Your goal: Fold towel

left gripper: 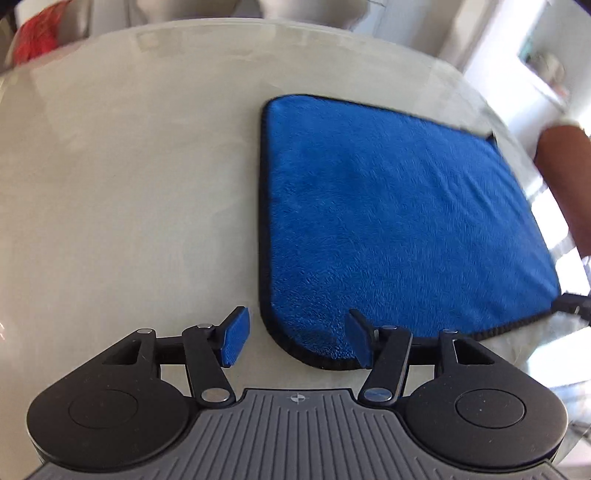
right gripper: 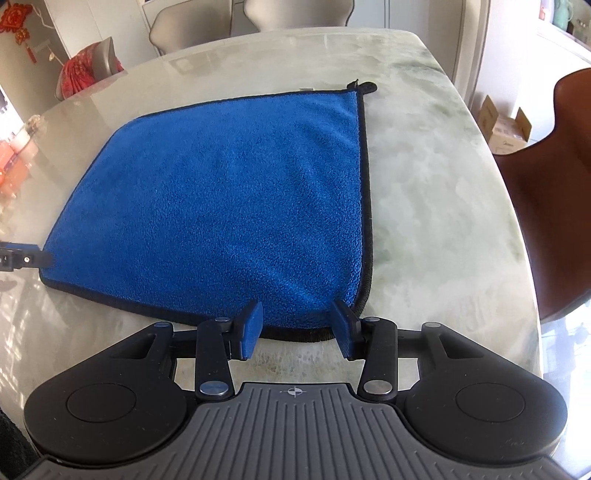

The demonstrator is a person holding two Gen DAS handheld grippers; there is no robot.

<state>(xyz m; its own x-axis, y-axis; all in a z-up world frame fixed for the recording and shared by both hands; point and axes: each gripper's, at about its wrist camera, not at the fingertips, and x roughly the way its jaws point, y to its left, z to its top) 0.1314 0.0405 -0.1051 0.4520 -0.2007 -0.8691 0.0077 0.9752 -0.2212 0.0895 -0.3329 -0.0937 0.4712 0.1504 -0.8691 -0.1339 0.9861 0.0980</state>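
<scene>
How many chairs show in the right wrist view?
4, perhaps more out of frame. Two pale chairs at the table's far end, a chair under red cloth far left, and a brown chair on the right.

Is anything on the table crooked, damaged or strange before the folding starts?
Nothing stands out. The towel lies flat and smooth on the table, with only its small loop sticking out at the far corner. Both grippers, left and right, are open at its near corners.

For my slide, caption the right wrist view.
Open right gripper at near corner of flat blue towel on marble table.
</scene>
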